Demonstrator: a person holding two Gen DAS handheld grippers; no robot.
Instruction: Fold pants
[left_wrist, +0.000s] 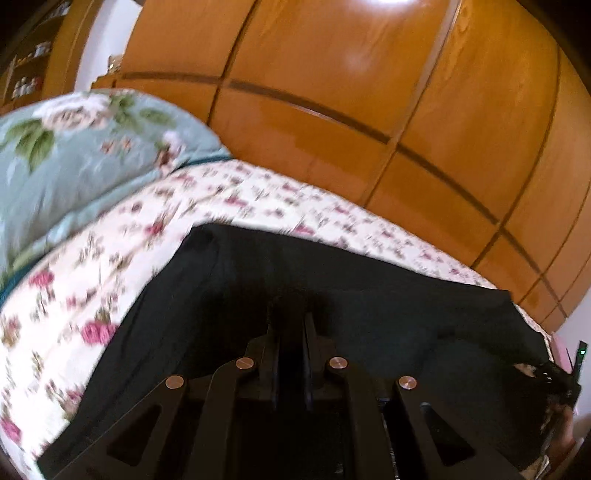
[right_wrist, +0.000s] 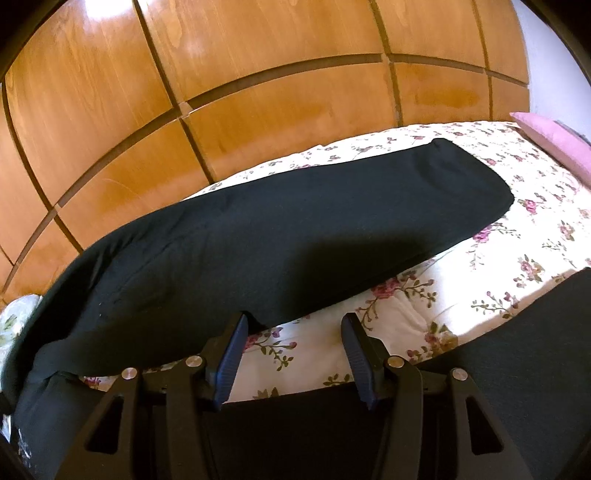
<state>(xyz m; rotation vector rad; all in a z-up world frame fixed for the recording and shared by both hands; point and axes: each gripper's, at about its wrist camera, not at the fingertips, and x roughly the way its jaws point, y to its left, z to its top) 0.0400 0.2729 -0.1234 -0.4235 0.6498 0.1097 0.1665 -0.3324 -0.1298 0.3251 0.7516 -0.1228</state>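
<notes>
Black pants (right_wrist: 295, 229) lie stretched across a floral bedsheet (right_wrist: 480, 280), their far end at the right near a pink pillow. My left gripper (left_wrist: 291, 325) is shut on the black pants (left_wrist: 369, 295), and the cloth spreads around and ahead of its fingers. In the right wrist view the pants' left end hangs lifted and bunched. My right gripper (right_wrist: 295, 325) stands open low over the sheet at the pants' near edge. Its left finger (right_wrist: 236, 343) is against that edge, and nothing lies between the pads.
A wooden wardrobe (left_wrist: 332, 92) runs close behind the bed. A pale blue floral duvet (left_wrist: 74, 158) is piled at the left, and a pink pillow (right_wrist: 554, 144) lies at the right. More dark cloth (right_wrist: 517, 369) covers the bed's near edge.
</notes>
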